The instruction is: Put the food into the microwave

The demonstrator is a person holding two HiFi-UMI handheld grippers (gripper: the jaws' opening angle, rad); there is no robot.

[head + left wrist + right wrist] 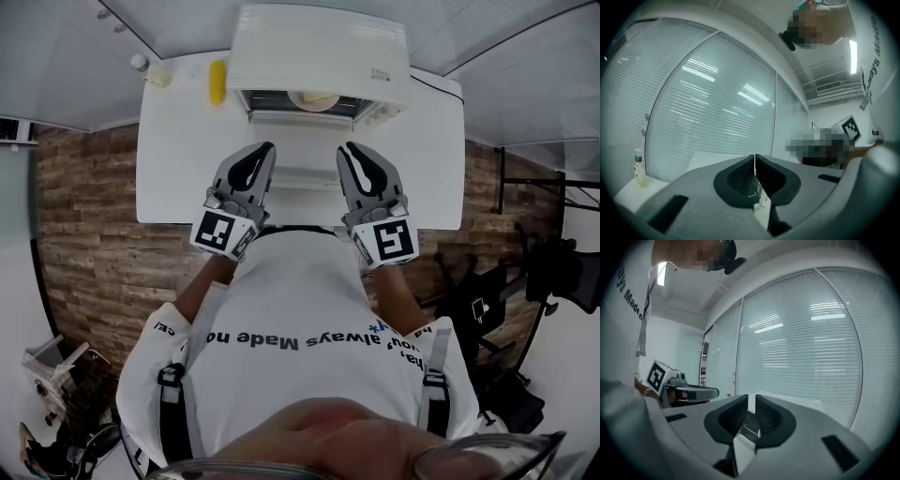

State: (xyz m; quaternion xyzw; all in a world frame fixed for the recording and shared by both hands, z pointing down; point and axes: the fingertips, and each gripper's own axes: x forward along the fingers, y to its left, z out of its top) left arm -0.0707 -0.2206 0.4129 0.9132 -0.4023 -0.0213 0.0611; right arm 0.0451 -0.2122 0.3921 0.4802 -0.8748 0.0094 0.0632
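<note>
Both claws near my chest, empty: left gripper (268, 148) closed tight, right gripper (350, 148) all but closed. Dish of food (314, 98) sat inside microwave (319, 47) — yellow item (217, 82) lay beside it on table (178, 159). I judged loading done — next move: reach forward, shut door (302, 150).

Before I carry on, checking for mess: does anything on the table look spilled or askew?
Nothing stands out: the yellow food lies on the table left of the microwave, a bottle stands upright near it, no spill shows.
</note>
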